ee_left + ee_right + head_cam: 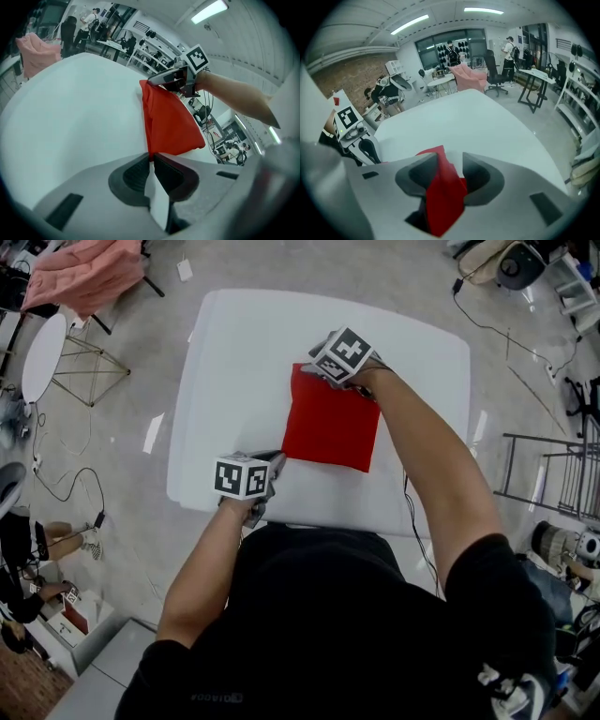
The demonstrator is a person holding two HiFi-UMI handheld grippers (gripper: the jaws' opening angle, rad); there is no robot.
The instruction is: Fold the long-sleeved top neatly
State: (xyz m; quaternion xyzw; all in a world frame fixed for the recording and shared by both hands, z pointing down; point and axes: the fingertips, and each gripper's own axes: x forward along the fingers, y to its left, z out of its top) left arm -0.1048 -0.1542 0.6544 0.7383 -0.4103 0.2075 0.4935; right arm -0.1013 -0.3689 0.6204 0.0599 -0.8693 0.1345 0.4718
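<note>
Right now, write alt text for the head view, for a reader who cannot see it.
A folded red top lies on a white table, seen from above. A person in a black shirt holds the left gripper at its near left corner and the right gripper at its far left corner.

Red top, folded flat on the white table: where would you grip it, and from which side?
The red top lies flat on the table, so only edges offer a lip. Probably pinch the two corners of its left edge in the head view, coming from outside that edge.
</note>
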